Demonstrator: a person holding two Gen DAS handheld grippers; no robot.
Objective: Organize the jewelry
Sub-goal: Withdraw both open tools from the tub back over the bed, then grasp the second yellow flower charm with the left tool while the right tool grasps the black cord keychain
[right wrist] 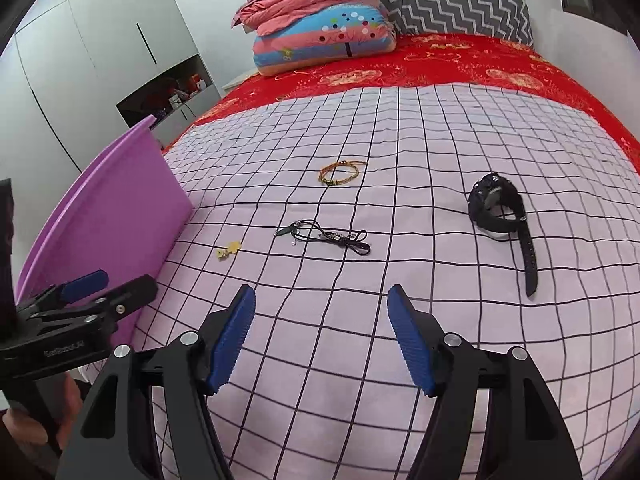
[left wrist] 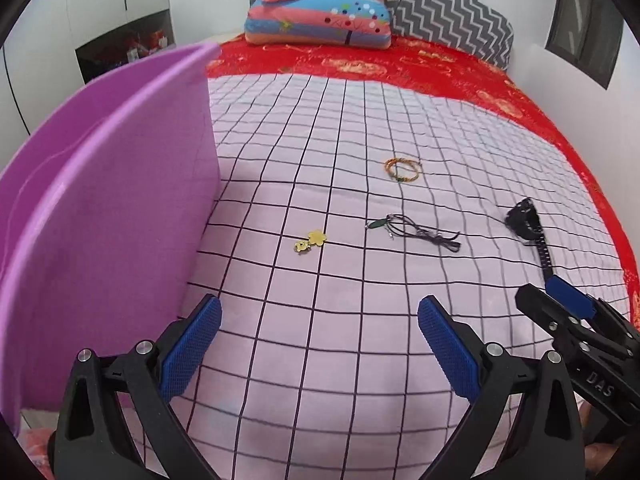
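Whole watch (right wrist: 500, 216) only from right wrist.

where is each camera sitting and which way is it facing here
Left wrist: on the left gripper, open, looking down the bed; purple bin close on its left, right gripper at lower right.
Right wrist: on the right gripper, open, same direction; black watch to its right, left gripper at lower left.
Shared: bin, bracelet, black cord necklace, yellow charms.
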